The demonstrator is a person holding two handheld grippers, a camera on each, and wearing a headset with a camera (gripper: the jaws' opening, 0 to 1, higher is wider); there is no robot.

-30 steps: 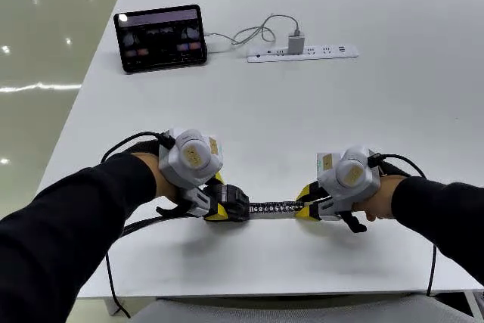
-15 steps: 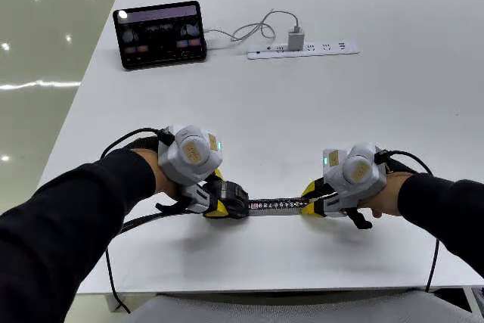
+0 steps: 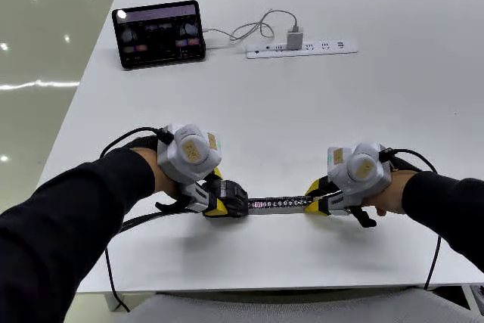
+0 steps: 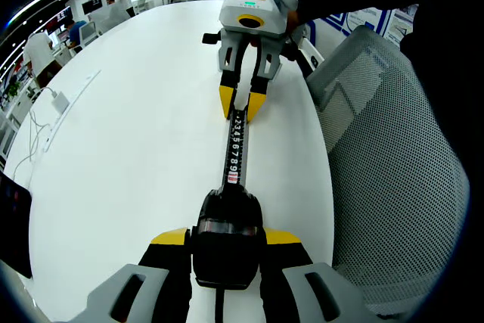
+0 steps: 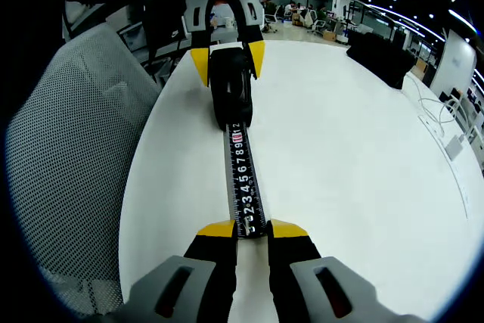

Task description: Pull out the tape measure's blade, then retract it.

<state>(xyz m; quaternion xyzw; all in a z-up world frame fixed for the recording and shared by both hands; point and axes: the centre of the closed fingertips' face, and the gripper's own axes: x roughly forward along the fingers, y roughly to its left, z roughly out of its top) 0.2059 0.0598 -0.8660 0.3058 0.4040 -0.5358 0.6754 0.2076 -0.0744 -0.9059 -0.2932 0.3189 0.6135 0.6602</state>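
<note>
A black tape measure case [image 3: 229, 197] lies near the front of the white table [image 3: 318, 104], and my left gripper [image 3: 217, 203] is shut on it; the case [image 4: 225, 238] sits between yellow-tipped fingers [image 4: 169, 238] in the left gripper view. A short length of numbered blade [image 3: 278, 203] runs rightward out of it. My right gripper [image 3: 313, 200] is shut on the blade's end. In the right gripper view the blade [image 5: 242, 179] stretches from the gripper [image 5: 250, 228] back to the case [image 5: 230, 87]. In the left gripper view the blade [image 4: 236, 145] leads up to the right gripper [image 4: 242, 101].
A dark tablet [image 3: 159, 34] stands at the back left. A white power strip [image 3: 302, 48] with a plugged-in charger and cable lies behind the middle. A mesh chair back [image 5: 68, 156] sits just off the table's front edge [image 3: 265, 285].
My right gripper has moved to the right, drawing more blade out of the case. My left gripper and the case have stayed put.
</note>
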